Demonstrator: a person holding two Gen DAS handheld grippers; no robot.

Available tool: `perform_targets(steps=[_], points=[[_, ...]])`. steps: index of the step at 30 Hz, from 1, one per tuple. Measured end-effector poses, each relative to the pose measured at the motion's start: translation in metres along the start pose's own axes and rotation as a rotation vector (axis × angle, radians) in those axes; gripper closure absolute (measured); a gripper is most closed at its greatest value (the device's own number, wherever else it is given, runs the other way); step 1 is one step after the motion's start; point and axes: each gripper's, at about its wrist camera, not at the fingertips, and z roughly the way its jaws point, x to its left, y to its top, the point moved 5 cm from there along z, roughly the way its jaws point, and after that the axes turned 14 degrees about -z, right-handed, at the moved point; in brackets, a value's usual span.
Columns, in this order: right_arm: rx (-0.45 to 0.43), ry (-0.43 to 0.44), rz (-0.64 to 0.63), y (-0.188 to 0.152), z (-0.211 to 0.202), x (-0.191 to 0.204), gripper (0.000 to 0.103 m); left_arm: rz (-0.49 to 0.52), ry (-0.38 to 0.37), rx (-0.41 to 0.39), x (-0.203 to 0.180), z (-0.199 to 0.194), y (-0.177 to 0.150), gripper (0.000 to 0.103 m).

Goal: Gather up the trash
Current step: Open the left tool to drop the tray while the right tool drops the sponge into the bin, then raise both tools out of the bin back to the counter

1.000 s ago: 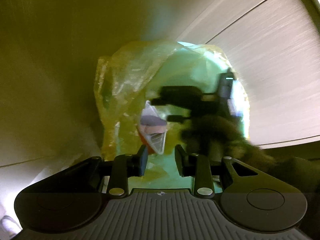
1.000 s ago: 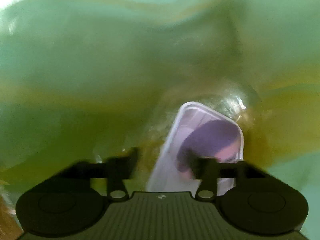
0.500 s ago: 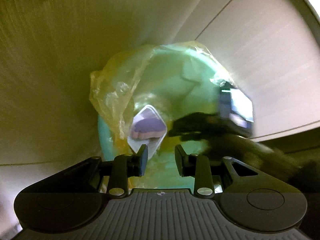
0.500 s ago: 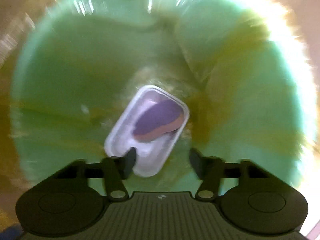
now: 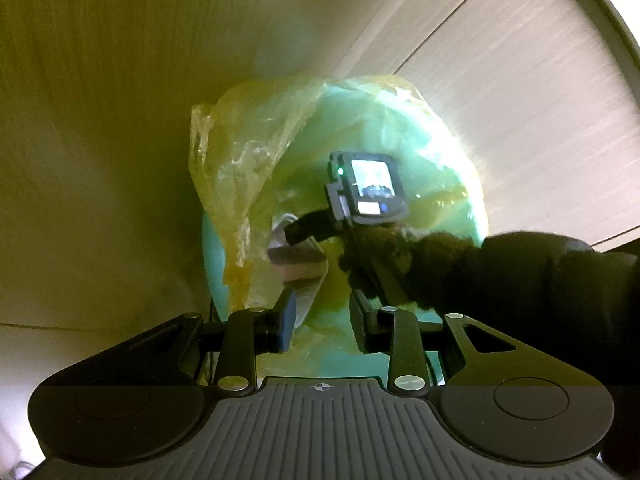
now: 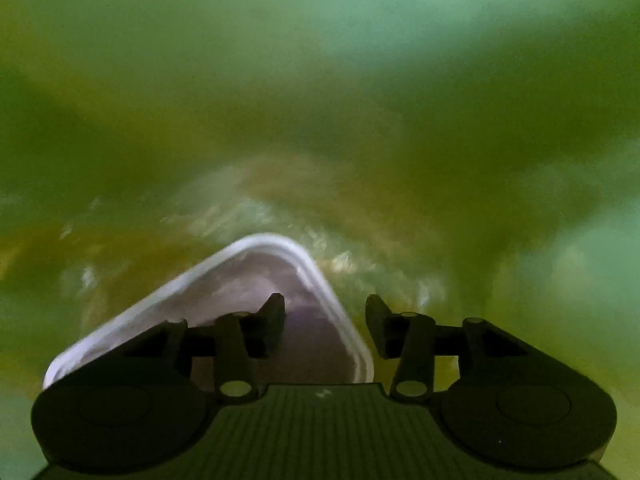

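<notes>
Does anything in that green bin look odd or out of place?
Only the yellow liner bag: it is bunched up on one side of the green bin instead of lining it evenly. The white tray lies tilted at the bottom.

The right gripper (image 6: 325, 322) now sits deep inside the green bin (image 5: 448, 152), lower than half a second ago, with its jaws opening. The white tray (image 6: 256, 280) fills more of the right wrist view and now lies under the gripper's left finger rather than ahead of it. In the left wrist view the sleeve (image 5: 540, 276) reaches further across.
</notes>
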Motion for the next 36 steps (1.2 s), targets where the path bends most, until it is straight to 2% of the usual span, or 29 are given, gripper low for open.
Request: perform_targets(steps=[1, 3, 6, 7, 9, 10, 11, 12, 13, 14, 19, 21, 24, 25, 28, 31, 34, 36], points=[[0.011, 0.019, 0.006, 0.002, 0.003, -0.002, 0.073, -0.002, 0.001, 0.006, 0.0, -0.001, -0.002, 0.07], [0.039, 0.019, -0.012, 0.001, 0.001, -0.001, 0.081, -0.011, 0.0, 0.018, -0.001, 0.002, 0.0, 0.07], [0.039, -0.008, -0.025, -0.006, -0.023, -0.002, 0.085, -0.025, -0.017, 0.027, -0.004, -0.001, 0.0, 0.07], [0.034, -0.038, -0.019, -0.009, -0.035, -0.005, 0.088, -0.025, -0.017, 0.027, -0.008, 0.003, 0.0, 0.07], [0.026, -0.155, -0.001, -0.014, -0.058, -0.018, 0.09, -0.016, -0.009, 0.033, -0.013, 0.001, 0.003, 0.07], [-0.004, -0.195, 0.015, -0.017, -0.073, -0.024, 0.084, -0.011, -0.002, 0.035, -0.015, 0.0, 0.004, 0.07], [-0.032, -0.196, 0.038, -0.019, -0.085, -0.028, 0.079, -0.007, 0.01, 0.037, -0.018, -0.002, 0.005, 0.07], [-0.043, -0.159, 0.063, -0.023, -0.095, -0.03, 0.062, -0.003, 0.021, 0.038, -0.021, -0.004, 0.005, 0.07], [-0.035, -0.078, 0.093, -0.028, -0.106, -0.031, 0.044, 0.0, 0.031, 0.04, -0.024, -0.008, 0.006, 0.07], [-0.037, -0.034, 0.111, -0.033, -0.116, -0.03, 0.041, 0.002, 0.039, 0.039, -0.027, -0.013, 0.007, 0.07], [-0.109, 0.033, 0.139, -0.062, -0.204, -0.017, 0.04, 0.027, 0.056, 0.007, -0.065, -0.048, 0.023, 0.07], [-0.161, 0.072, 0.16, -0.077, -0.256, -0.01, 0.039, 0.048, 0.038, -0.019, -0.084, -0.078, 0.029, 0.07], [-0.281, 0.069, 0.181, -0.086, -0.347, -0.002, 0.031, 0.085, -0.01, -0.081, -0.114, -0.129, 0.043, 0.07], [-0.323, 0.06, 0.188, -0.083, -0.361, 0.002, 0.027, 0.097, -0.025, -0.111, -0.123, -0.147, 0.05, 0.07], [-0.508, 0.034, 0.234, -0.083, -0.449, 0.0, 0.015, 0.122, -0.066, -0.225, -0.149, -0.201, 0.07, 0.07], [-0.694, 0.046, 0.265, -0.077, -0.527, 0.004, 0.009, 0.12, -0.106, -0.351, -0.16, -0.25, 0.099, 0.07], [-0.747, 0.097, 0.195, -0.062, -0.585, 0.019, 0.009, 0.103, -0.125, -0.489, -0.157, -0.286, 0.138, 0.07], [-0.801, 0.012, 0.122, -0.054, -0.615, 0.038, 0.009, 0.087, -0.102, -0.566, -0.142, -0.307, 0.165, 0.07]])
